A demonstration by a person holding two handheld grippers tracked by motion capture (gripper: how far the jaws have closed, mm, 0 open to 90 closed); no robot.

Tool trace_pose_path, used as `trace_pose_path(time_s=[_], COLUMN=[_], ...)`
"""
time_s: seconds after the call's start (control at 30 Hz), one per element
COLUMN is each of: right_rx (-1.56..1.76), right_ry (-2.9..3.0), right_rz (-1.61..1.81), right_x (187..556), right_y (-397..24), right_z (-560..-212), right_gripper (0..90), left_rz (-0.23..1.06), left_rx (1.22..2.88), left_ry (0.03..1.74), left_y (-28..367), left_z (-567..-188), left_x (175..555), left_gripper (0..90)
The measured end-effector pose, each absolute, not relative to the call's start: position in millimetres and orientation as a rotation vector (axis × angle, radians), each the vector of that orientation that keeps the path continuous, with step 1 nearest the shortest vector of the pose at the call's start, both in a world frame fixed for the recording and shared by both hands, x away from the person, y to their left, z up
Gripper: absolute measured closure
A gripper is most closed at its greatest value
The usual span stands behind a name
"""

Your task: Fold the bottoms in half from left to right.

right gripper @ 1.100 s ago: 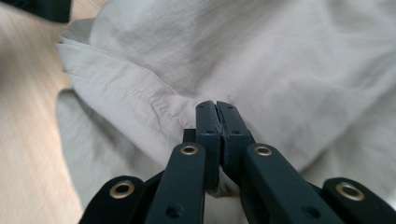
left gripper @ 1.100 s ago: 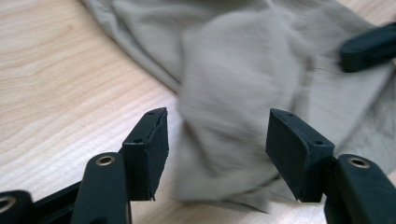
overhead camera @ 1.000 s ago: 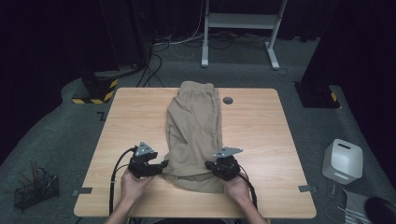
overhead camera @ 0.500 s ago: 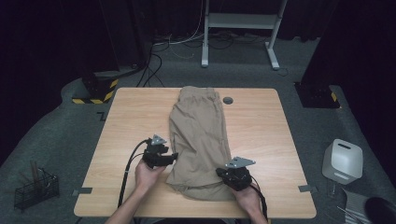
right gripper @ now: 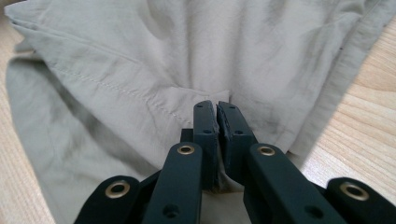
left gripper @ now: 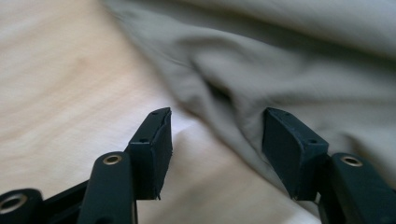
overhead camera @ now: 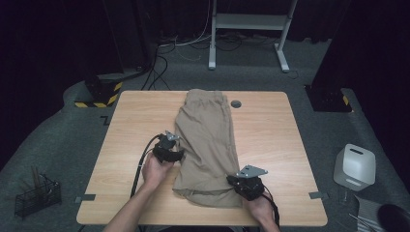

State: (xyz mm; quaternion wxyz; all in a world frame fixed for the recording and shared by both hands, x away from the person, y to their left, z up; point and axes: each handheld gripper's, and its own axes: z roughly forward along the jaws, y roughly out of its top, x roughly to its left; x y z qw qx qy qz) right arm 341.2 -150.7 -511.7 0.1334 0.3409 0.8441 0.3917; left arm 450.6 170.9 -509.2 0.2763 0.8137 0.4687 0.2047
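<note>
Right claw [overhead camera: 243,185] at the near edge of the table [overhead camera: 135,125], clenched on a fold of the tan trousers' [overhead camera: 208,135] near hem. Left claw [overhead camera: 175,153] farther in, at the trousers' left edge, jaws spread and just widening, cloth edge between them, ungripped. Trousers lie lengthwise along the table's middle, waistband at the far edge.

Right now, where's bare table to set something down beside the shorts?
Right of the khaki shorts, bare table runs to the right edge. Left, a narrower strip near the far corner. Crowded: left gripper at the cloth's left edge; right gripper on its near corner.
</note>
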Motion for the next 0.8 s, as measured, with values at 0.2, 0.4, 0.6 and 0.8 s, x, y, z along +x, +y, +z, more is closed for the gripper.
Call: trace_pose_path(time_s=[0.2, 0.4, 0.6, 0.8], right_rx=[0.940, 0.944, 1.065, 1.174], right_ry=[2.464, 2.453, 2.366, 2.401], right_rz=[1.154, 1.237, 1.249, 1.120], right_x=[334.5, 329.8, 344.4, 365.4], right_y=[-153.2, -160.6, -155.2, -137.7], right_z=[-510.1, -506.5, -496.9, -511.5], right_gripper=[86.5, 71.3, 64.9, 63.8], left_rz=[0.568, 0.421, 0.345, 0.399], left_rx=[2.194, 2.067, 2.119, 2.188], left_ry=[1.369, 1.228, 1.120, 1.150], left_y=[190.0, 192.7, 168.2, 162.2], left_z=[-505.9, -492.1, -497.0, -511.8], left_x=[461.3, 428.3, 407.1, 409.0], left_gripper=[44.5, 44.1, 41.7, 39.7])
